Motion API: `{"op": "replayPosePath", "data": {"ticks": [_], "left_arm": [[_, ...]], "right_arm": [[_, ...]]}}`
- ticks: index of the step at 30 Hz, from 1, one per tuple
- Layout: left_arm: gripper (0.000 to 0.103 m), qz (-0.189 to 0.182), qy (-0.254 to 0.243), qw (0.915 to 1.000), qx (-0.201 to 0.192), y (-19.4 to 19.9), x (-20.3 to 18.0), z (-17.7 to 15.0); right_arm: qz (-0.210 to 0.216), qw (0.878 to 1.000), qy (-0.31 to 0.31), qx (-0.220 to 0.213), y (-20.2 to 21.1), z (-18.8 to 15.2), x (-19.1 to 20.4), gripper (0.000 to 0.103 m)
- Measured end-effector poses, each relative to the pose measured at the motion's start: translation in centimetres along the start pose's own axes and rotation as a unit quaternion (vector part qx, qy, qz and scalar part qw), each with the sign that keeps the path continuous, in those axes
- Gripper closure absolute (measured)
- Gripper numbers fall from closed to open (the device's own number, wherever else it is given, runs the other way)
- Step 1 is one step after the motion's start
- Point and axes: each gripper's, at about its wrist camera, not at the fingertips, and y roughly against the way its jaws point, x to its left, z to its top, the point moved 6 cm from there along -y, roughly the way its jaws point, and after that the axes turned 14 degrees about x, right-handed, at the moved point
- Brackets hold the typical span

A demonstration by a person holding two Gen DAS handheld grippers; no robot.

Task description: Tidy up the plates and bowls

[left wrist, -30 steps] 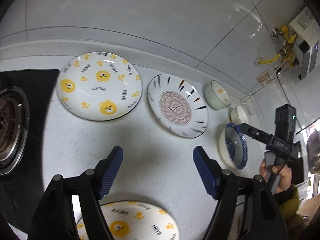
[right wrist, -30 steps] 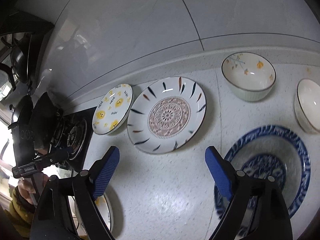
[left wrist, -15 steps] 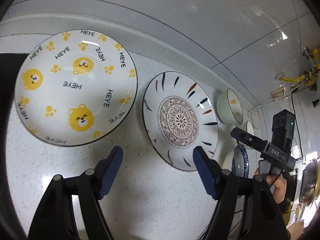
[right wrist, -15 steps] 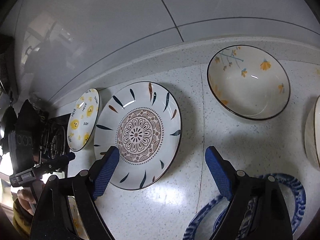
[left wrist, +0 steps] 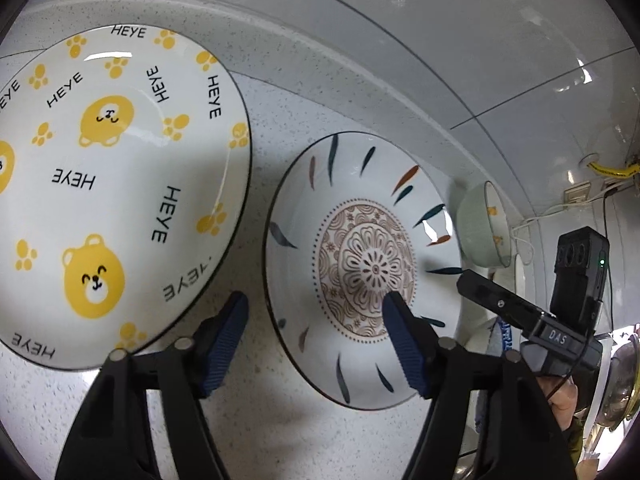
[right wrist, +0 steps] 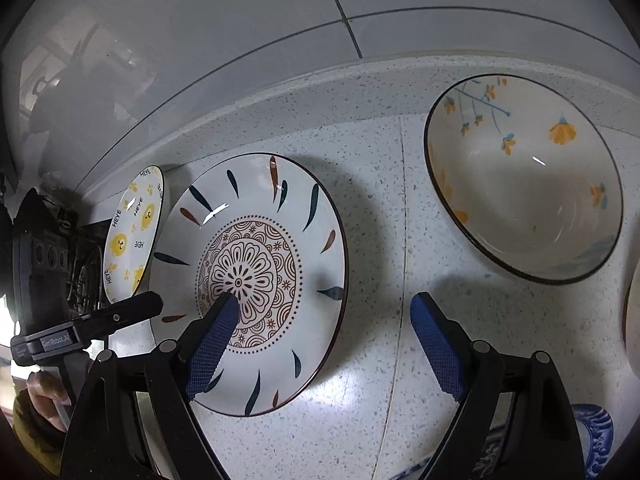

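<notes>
A white plate with a brown mandala centre and feather marks point(left wrist: 360, 268) point(right wrist: 256, 276) lies on the speckled counter. My left gripper point(left wrist: 316, 312) is open and straddles its left rim, right finger over its centre. My right gripper point(right wrist: 324, 312) is open and straddles its right rim, left finger over its centre. A plate with yellow bears point(left wrist: 108, 184) point(right wrist: 134, 228) lies to its left. A bowl with orange flowers point(right wrist: 524, 176) point(left wrist: 484, 232) sits to its right.
A blue patterned plate point(right wrist: 596, 432) lies at the lower right of the right wrist view. Another pale bowl's rim point(right wrist: 634, 320) shows at the right edge. A gas hob point(right wrist: 86, 276) lies left of the bear plate. The tiled wall point(left wrist: 400, 40) runs behind the dishes.
Both grippers have moved in close to the mandala plate, from the left and from the right. The dishes appear much larger. Both grippers stay open.
</notes>
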Motion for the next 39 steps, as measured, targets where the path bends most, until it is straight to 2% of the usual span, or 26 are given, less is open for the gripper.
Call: {"op": "replayPosePath", "data": {"ticks": [1, 4, 6, 8, 11, 14, 16, 19, 22, 24, 32, 39], "left_arm": [[0.041, -0.002, -0.004, 1.0, 0.0, -0.1, -0.1, 0.2], [0.044, -0.001, -0.007, 1.0, 0.0, -0.5, -0.2, 0.7], [0.049, -0.006, -0.008, 0.9999, 0.005, -0.8, -0.4, 0.9], [0.049, -0.009, -0.004, 0.9999, 0.008, -1.1, -0.5, 1.0], [0.053, -0.025, 0.009, 0.9996, 0.009, -1.5, -0.1, 1.1], [0.054, -0.043, 0.026, 0.9987, 0.008, -1.7, 0.2, 1.3], [0.059, -0.045, 0.03, 0.9985, 0.006, -1.8, 0.5, 1.4], [0.069, -0.046, 0.039, 0.9981, 0.007, -1.9, 0.8, 1.8], [0.082, -0.043, 0.051, 0.9977, 0.011, -1.6, 1.6, 1.9], [0.095, -0.041, 0.055, 0.9975, 0.017, -1.7, 2.0, 2.1], [0.095, -0.049, 0.05, 0.9971, 0.029, -1.7, 2.2, 1.3], [0.095, -0.057, 0.038, 0.9975, 0.019, 0.0, 1.5, -0.2]], "right_arm": [[-0.004, 1.0, 0.0, -0.005, 0.0, 0.1, -0.1, 0.02], [-0.001, 1.0, 0.001, -0.007, -0.1, 0.2, -0.2, 0.033], [0.001, 1.0, -0.003, -0.008, -0.2, 0.2, -0.5, 0.037], [0.004, 1.0, -0.006, -0.01, -0.4, 0.2, -0.7, 0.051], [0.013, 1.0, -0.012, -0.006, -0.7, 0.2, -1.1, 0.062], [0.015, 1.0, -0.013, -0.007, -0.9, 0.4, -1.4, 0.067], [0.02, 1.0, -0.015, -0.006, -0.9, 0.6, -1.6, 0.071], [0.018, 1.0, -0.011, -0.003, -1.1, 0.8, -1.7, 0.084], [0.016, 1.0, -0.012, 0.0, -1.4, 0.8, -1.6, 0.089], [0.02, 1.0, -0.011, 0.0, -1.4, 0.8, -1.8, 0.089], [0.022, 1.0, -0.011, -0.007, -1.1, 0.4, -1.2, 0.092], [0.01, 1.0, 0.001, -0.02, 0.3, -1.0, 0.2, 0.092]]}}
